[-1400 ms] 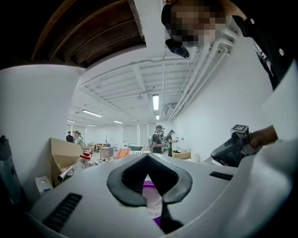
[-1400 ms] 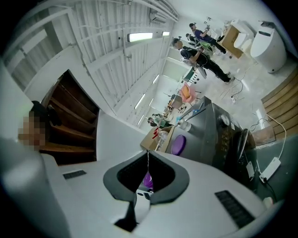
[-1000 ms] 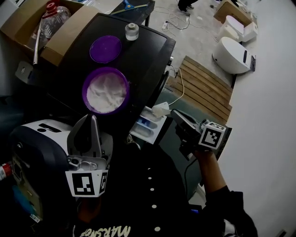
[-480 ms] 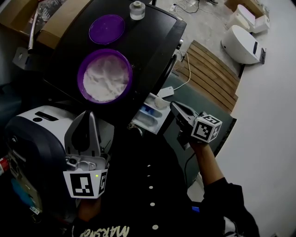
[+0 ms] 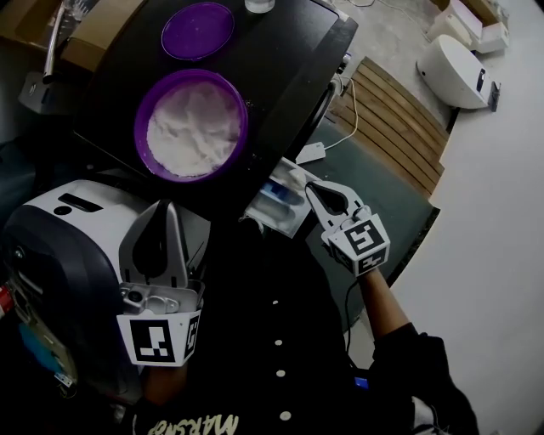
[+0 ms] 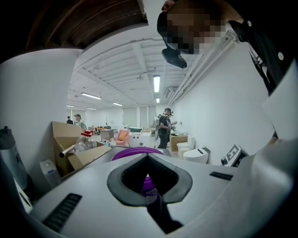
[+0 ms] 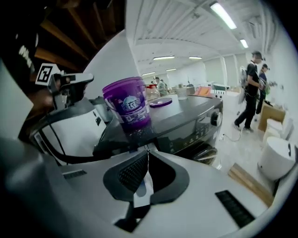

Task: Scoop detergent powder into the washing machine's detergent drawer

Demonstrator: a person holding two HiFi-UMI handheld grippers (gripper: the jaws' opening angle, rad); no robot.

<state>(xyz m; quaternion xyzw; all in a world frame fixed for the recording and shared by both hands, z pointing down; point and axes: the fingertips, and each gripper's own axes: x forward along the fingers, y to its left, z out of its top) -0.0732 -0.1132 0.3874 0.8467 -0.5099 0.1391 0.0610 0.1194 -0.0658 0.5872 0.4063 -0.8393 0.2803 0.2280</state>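
Observation:
A purple tub (image 5: 191, 136) full of white detergent powder stands on the black washing machine (image 5: 289, 59), with its purple lid (image 5: 197, 19) lying beyond it. The detergent drawer (image 5: 274, 204) is pulled out at the machine's front. My right gripper (image 5: 308, 189) hangs over the drawer's right end, shut on the handle of a white scoop (image 5: 297, 176) whose bowl is above the drawer. In the right gripper view the handle (image 7: 141, 191) runs between the closed jaws (image 7: 148, 152), and the tub (image 7: 128, 107) stands ahead. My left gripper (image 5: 167, 223) is shut and empty, short of the tub (image 6: 135, 152).
A rounded white and dark appliance (image 5: 68, 238) sits under the left gripper. A wooden slatted pallet (image 5: 399, 119), a green mat (image 5: 382, 204), a white cable and plug (image 5: 313, 153) and a white toilet (image 5: 459, 59) lie right of the machine. A cardboard box (image 5: 81, 38) stands at the back left.
The right gripper has sunk and moved left over the drawer, rolling so that its marker cube faces up. The scoop went with it. The left gripper has hardly shifted.

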